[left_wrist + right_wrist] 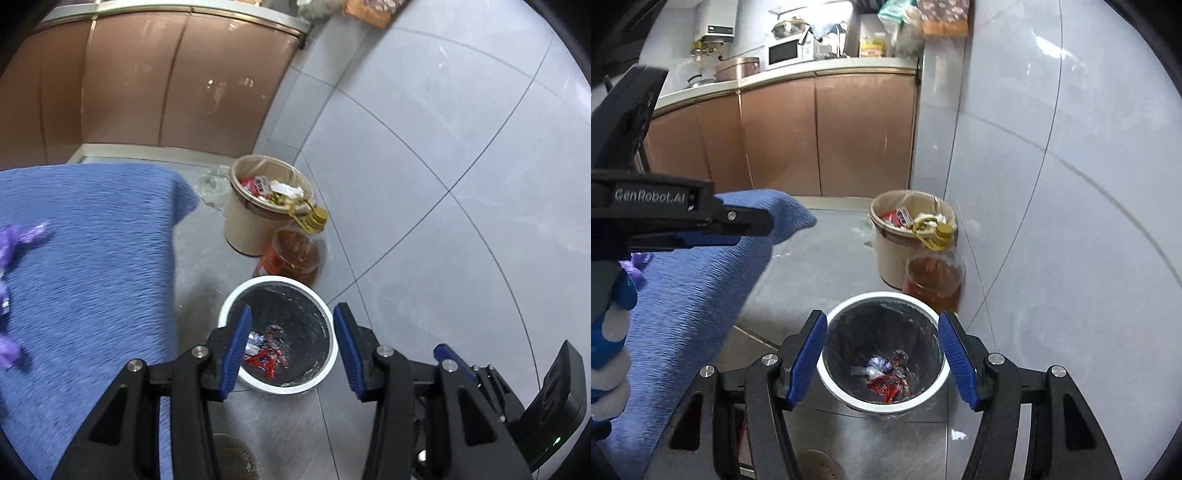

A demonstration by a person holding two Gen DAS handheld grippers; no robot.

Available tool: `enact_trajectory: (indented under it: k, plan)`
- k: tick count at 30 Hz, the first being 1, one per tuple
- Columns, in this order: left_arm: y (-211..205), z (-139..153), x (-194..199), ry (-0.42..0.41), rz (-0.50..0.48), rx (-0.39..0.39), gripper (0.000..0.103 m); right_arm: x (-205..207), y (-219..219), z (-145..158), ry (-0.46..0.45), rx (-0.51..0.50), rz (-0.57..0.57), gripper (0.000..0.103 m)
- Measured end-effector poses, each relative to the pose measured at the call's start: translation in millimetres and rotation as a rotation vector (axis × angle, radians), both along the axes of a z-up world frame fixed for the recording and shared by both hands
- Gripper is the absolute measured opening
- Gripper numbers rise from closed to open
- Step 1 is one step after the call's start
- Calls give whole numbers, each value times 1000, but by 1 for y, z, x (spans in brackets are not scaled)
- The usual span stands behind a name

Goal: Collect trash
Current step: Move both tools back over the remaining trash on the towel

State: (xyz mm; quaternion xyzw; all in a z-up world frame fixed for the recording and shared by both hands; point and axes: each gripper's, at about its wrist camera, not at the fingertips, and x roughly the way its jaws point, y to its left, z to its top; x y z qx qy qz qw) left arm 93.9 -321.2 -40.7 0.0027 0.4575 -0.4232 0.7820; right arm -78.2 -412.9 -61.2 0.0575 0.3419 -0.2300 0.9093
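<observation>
Hovering both empty, released grippers, left gripper (291,350) and right gripper (882,362), over white bin (334,354); I'd swing to purple wrappers (22,240) at 9 o'clock on the blue cloth (92,277).

Two bins stand on the floor, one white-rimmed bin (833,384) lined in black and one beige bin (890,258), with one oil bottle (934,280), one blue cloth (92,258), two grippers and a few purple wrappers (22,240) that cannot be counted exactly
</observation>
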Motion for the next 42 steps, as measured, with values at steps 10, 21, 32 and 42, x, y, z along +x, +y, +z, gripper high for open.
enact_trajectory:
  k: [10, 21, 32, 42]
  plan:
    - [77, 28, -18, -70, 93, -33, 49, -5, 37, 26, -23, -55, 55, 60]
    - [178, 53, -41, -169, 224, -41, 50, -6, 93, 51, -34, -129, 143, 60]
    - [257, 51, -47, -201, 352, -29, 51, 1, 137, 64, -28, -173, 230, 60]
    - [315, 24, -35, -154, 465, -4, 51, 17, 162, 61, 2, -185, 291, 60]
